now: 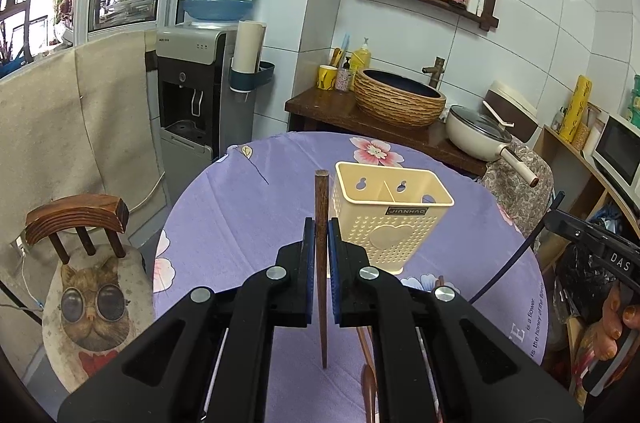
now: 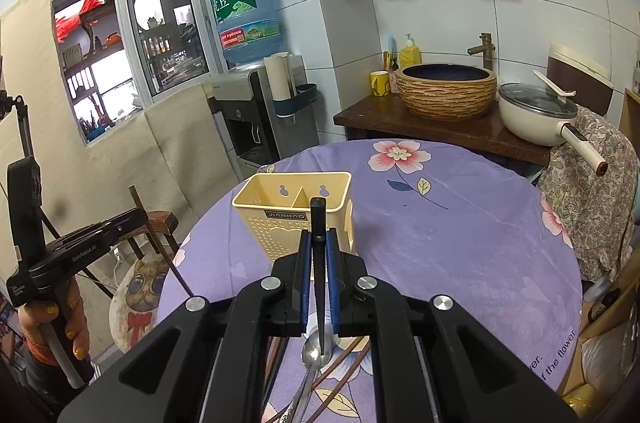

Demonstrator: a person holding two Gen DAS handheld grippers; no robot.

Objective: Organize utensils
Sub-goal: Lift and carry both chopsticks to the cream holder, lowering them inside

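Both hands up over the round table in its purple flowered cloth [image 2: 460,223], and each one carries a stick: the left gripper [image 1: 320,235] is clenched on a dark brown wooden chopstick [image 1: 321,223], square butt end pointing up and away, thin tip hanging below the jaws clear of the cloth, while the right gripper [image 2: 319,243] is clamped on a black tapered chopstick [image 2: 318,219] held the same way. Their target, the cream perforated plastic utensil holder [image 1: 394,211] with two compartments and a heart on its front, stands upright mid-table, just ahead of both grippers. More cutlery waits on the cloth near the front edge: a steel spoon [image 2: 316,347] and thin brown sticks beneath the right gripper. The job now, I'd say, is the drop-in. Each chopstick needs swinging tip-down over one compartment, lined up clear of the centre divider and the rim, then lowered well inside before the jaws let go. Take turns, since the two grippers are close and the light holder could tip if nudged. Pair the sticks by colour if possible.
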